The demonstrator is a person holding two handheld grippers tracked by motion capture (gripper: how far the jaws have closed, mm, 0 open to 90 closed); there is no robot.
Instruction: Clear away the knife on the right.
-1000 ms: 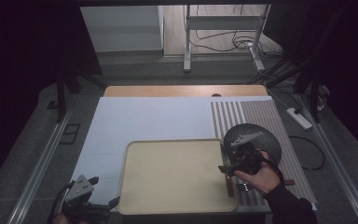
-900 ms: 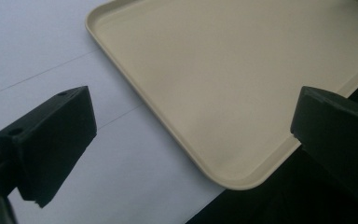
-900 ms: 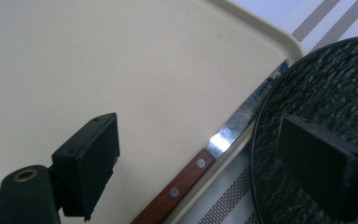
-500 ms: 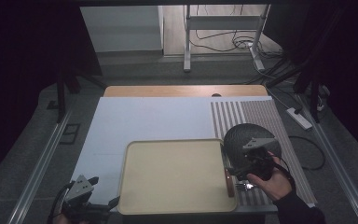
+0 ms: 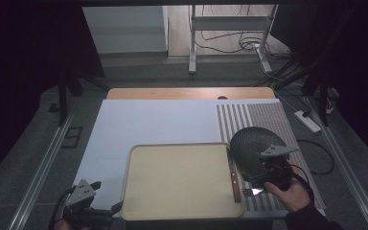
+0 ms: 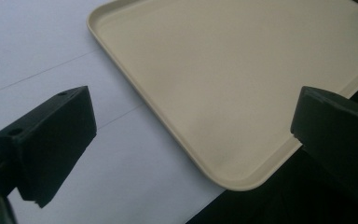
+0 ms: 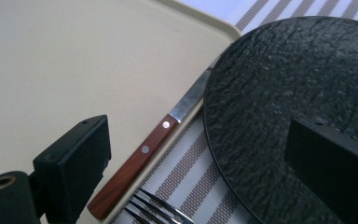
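Table: pale white sheet over the table top (image 5: 153, 124), with a bare wooden strip (image 5: 187, 93) showing along the far edge

Tray: big cream-coloured plastic tray with rounded corners (image 5: 182, 179) sits near the front edge, nothing on its flat part. In the left gripper view its near corner (image 6: 242, 179) pokes a bit past the edge of the white sheet (image 6: 121, 177)

Placemat: grey and white striped placemat (image 5: 268, 122) on the right side, just beside the tray

Plate: round black plate with a rough, slate-like surface (image 5: 254, 151) on the striped mat, right next to the tray's right rim. Up close (image 7: 298, 93) you can see the pebbly texture

Knife: table knife with a reddish-brown wooden handle and two rivets (image 7: 140, 156) lies along the tray's right rim, blade running under or just beside the plate edge, can't tell which. From above it's the thin thing (image 5: 235, 179) between tray and plate

Fork: shiny metal fork tines (image 7: 154, 209) on the mat near the knife handle's end, also seen from above (image 5: 250, 191)

Left gripper: left gripper (image 5: 116, 207) is low at the front left, by the tray's near left corner. Jaws wide apart, gripping nothing

Right gripper: right gripper (image 5: 263, 184), held in a hand (image 5: 292, 191), hovers over the near side of the plate. Jaws spread wide, nothing between them, knife and plate edge in the gap below
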